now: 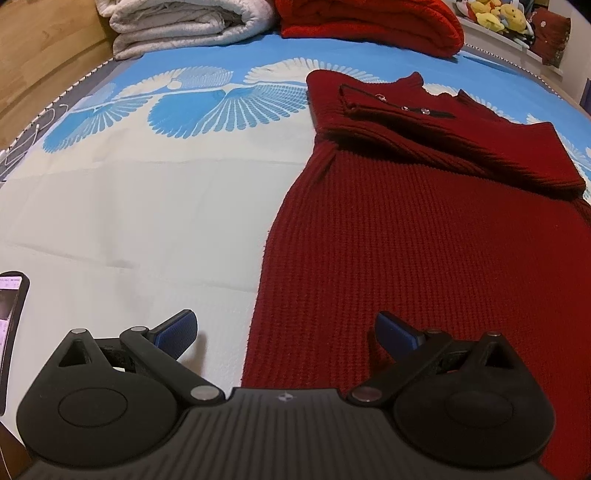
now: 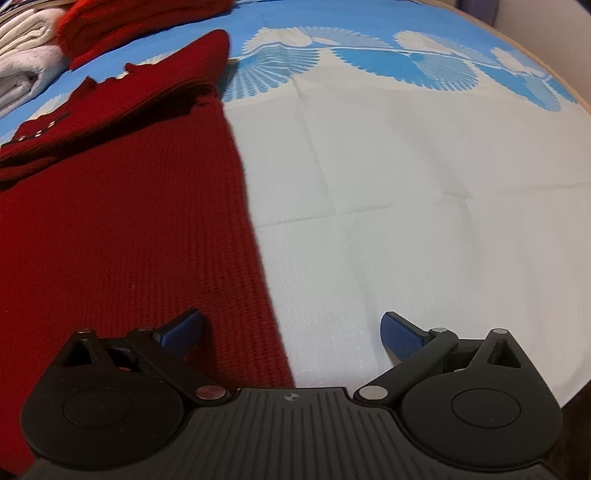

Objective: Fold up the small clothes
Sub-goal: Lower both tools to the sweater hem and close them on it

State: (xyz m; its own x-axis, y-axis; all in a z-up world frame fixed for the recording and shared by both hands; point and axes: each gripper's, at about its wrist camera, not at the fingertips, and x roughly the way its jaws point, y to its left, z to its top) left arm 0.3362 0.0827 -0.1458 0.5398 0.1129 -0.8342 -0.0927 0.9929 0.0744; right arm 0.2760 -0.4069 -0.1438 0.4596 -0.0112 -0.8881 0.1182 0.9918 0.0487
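Note:
A dark red knit sweater (image 1: 424,236) lies flat on the bed, its sleeves folded across the chest near the collar. It also shows in the right wrist view (image 2: 122,221). My left gripper (image 1: 286,332) is open and empty, straddling the sweater's lower left edge: one blue pad on the sheet, the other over the knit. My right gripper (image 2: 291,332) is open and empty, straddling the sweater's lower right edge the same way.
A blue and white patterned sheet (image 1: 147,206) covers the bed. A folded white blanket (image 1: 184,26) and a folded bright red garment (image 1: 373,22) lie at the far end. A phone (image 1: 11,325) lies at the left. Plush toys (image 1: 495,16) sit far right.

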